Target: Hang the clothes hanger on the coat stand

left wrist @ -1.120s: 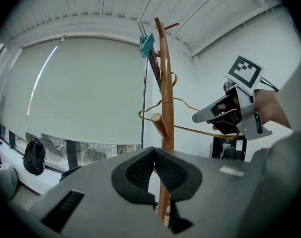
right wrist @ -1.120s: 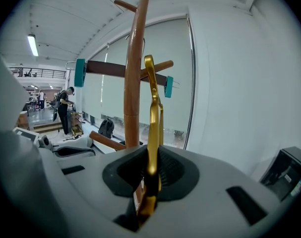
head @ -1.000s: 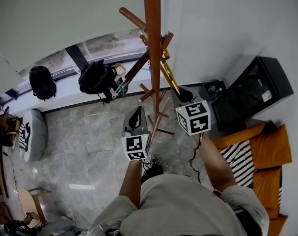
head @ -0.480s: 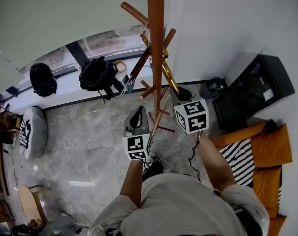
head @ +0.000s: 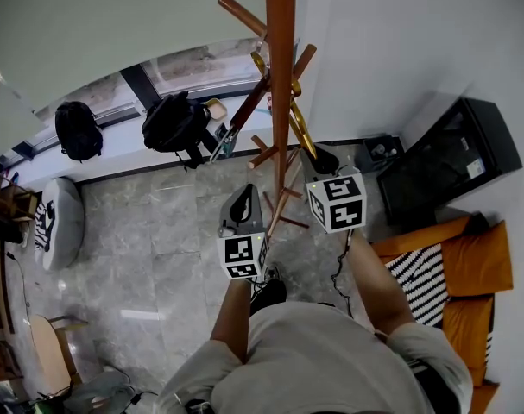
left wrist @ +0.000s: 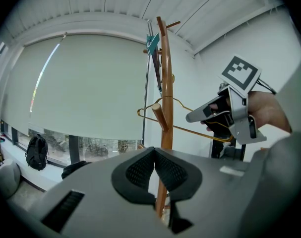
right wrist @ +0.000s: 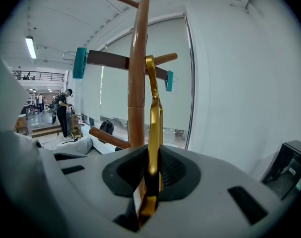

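A wooden coat stand (head: 280,84) with slanted pegs rises just in front of me. My right gripper (head: 323,164) is shut on the lower end of a gold wire clothes hanger (head: 297,126), seen edge-on between its pads in the right gripper view (right wrist: 153,108). In the left gripper view the hanger (left wrist: 190,129) reaches from the right gripper (left wrist: 228,114) to the pole (left wrist: 166,108), and its hook curls by a short peg (left wrist: 159,116). My left gripper (head: 242,203) hangs lower left of the pole, shut with nothing in it (left wrist: 154,165).
A dark bar hanger with teal clips (right wrist: 121,61) hangs high on the stand. Two black backpacks (head: 177,123) (head: 78,130) sit on the window ledge. A black cabinet (head: 445,166) and orange cushions (head: 473,264) lie to the right, with a white wall close behind.
The head view has drifted slightly. The right gripper and hanger have edged a little closer to the pole. The left gripper has kept its place.
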Tool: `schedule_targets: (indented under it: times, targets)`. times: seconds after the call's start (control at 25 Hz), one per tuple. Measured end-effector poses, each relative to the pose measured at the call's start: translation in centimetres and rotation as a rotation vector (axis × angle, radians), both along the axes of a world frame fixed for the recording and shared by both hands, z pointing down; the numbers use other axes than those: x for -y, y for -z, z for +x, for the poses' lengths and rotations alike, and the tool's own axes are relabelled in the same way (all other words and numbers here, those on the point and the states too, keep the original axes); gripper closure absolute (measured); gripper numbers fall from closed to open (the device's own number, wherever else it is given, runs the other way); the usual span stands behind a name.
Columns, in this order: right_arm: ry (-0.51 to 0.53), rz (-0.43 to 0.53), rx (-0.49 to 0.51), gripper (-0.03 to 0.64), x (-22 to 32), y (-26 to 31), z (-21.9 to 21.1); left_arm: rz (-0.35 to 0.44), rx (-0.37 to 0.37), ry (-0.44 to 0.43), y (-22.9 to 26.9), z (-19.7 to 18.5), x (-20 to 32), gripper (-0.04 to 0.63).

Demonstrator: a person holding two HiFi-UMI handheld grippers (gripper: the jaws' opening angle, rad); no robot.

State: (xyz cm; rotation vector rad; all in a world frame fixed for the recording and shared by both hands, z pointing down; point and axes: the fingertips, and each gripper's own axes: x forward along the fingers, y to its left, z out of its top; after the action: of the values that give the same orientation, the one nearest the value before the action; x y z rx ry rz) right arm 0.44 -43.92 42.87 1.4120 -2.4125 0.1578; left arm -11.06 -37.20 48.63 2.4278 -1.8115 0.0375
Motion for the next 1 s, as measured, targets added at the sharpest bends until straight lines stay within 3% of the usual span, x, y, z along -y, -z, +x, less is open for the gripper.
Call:
schedule_targets:
  times: [0.44, 1.0]
  targets:
    - [0.003, 0.105, 0.033, 0.516, -0.7, 1.8, 0.2, -0.005, 0.000, -0.001, -0.2, 0.4, -1.0, 0.586]
    - [0.032, 0.266, 0.160, 0.474, -3.4, 5.5, 1.2, 0.018, 0.009, 0.006, 0.7, 1.3, -3.6, 0.586]
